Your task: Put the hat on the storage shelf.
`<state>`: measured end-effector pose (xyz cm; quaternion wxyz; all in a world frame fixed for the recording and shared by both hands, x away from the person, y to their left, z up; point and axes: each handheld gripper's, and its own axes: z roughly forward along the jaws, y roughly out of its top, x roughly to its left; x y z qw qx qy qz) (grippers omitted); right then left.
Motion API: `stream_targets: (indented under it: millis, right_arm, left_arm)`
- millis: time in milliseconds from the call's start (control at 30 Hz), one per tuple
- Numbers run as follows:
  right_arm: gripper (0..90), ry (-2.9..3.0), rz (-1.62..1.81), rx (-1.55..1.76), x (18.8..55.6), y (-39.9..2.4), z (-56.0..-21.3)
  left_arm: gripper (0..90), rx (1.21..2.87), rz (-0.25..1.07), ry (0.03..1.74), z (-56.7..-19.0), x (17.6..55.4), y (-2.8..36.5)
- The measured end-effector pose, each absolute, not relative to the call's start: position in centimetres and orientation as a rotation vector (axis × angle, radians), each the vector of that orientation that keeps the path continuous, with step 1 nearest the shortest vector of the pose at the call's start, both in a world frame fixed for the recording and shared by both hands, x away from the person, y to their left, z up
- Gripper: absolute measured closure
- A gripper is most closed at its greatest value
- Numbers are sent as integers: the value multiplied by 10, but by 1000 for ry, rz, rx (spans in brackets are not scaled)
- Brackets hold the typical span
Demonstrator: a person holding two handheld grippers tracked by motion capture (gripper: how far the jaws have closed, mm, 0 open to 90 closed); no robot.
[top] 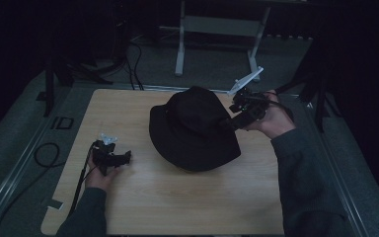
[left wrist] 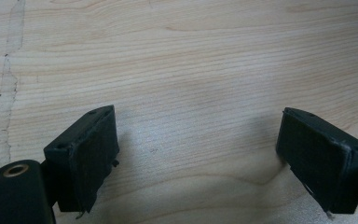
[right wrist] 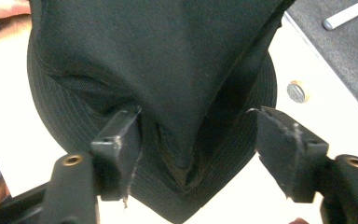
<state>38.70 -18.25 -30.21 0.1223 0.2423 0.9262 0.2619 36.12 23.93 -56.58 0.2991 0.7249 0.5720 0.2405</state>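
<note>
A black fabric bucket hat with a wide stitched brim [top: 193,129] lies on the pale wood-grain tabletop [top: 187,202], in its far half and a little right of the middle, crown up. In the right gripper view a pinched ridge of the crown cloth [right wrist: 168,84] rises between the two black jaws, with the brim spreading out beneath it on the tabletop.

The right hand-held gripper [top: 228,122] is at the hat's right side, its jaws reaching onto the crown. Those jaws stand wide apart: the left one is against the fold of cloth, while the right one stands clear of it, so nothing is clamped.

The left hand-held gripper [top: 127,157] rests low over the tabletop near its left edge, well apart from the hat. Its jaws are spread too, with bare wood between them.

A small round metal fitting [right wrist: 296,92] is set in the tabletop just beyond the brim.
</note>
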Motion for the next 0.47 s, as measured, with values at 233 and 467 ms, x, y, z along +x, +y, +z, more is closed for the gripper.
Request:
stream_targets:
  millis: [233,467]
  right_arm:
    - [263,2722,742,717,387,-186,-308]
    - [255,2725,740,739,387,-191,-312]
  left_arm:
    - [129,1925,639,1519,-566,361,239]
    - [130,1925,639,1519,-566,361,239]
